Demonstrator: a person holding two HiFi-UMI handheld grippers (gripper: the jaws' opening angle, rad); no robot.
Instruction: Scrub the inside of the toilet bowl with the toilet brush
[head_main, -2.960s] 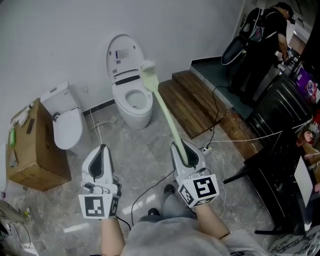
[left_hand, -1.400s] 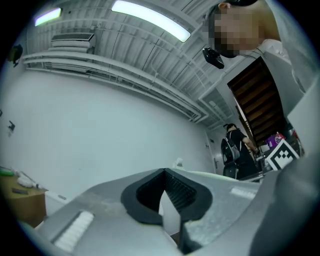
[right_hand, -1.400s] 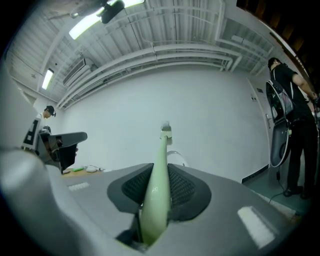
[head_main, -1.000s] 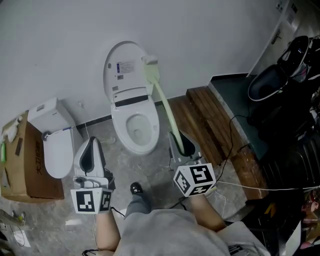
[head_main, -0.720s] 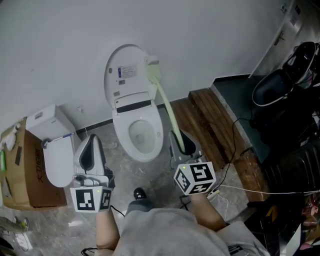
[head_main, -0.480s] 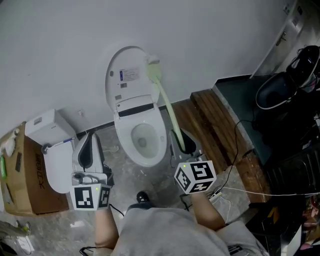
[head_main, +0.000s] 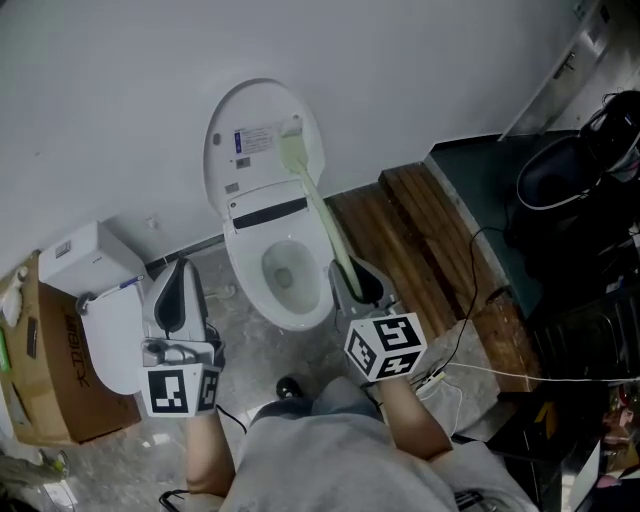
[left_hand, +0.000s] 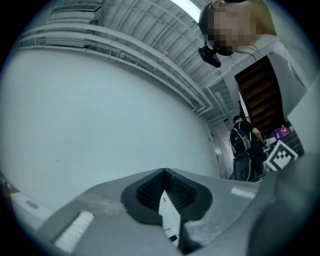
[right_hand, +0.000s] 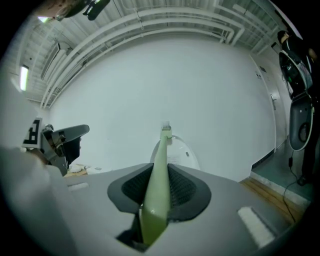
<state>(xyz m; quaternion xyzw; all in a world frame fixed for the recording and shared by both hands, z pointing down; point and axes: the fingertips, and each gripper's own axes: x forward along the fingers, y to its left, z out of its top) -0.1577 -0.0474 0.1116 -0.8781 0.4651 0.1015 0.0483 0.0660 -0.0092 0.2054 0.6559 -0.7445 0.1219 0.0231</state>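
Right gripper (head_main: 352, 283) clamped on the pale green toilet brush (head_main: 318, 205), whose head has swung left over the raised lid (head_main: 240, 110), above the toilet bowl (head_main: 243, 285); scrubbing not yet begun. Left gripper (head_main: 181, 300) closed, empty

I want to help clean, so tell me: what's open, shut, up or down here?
toilet lid: up
toilet bowl: uncovered, no brush inside
toilet brush: held by handle, head up by the lid
right gripper: shut on the toilet brush
left gripper: shut, empty
second toilet: lid down
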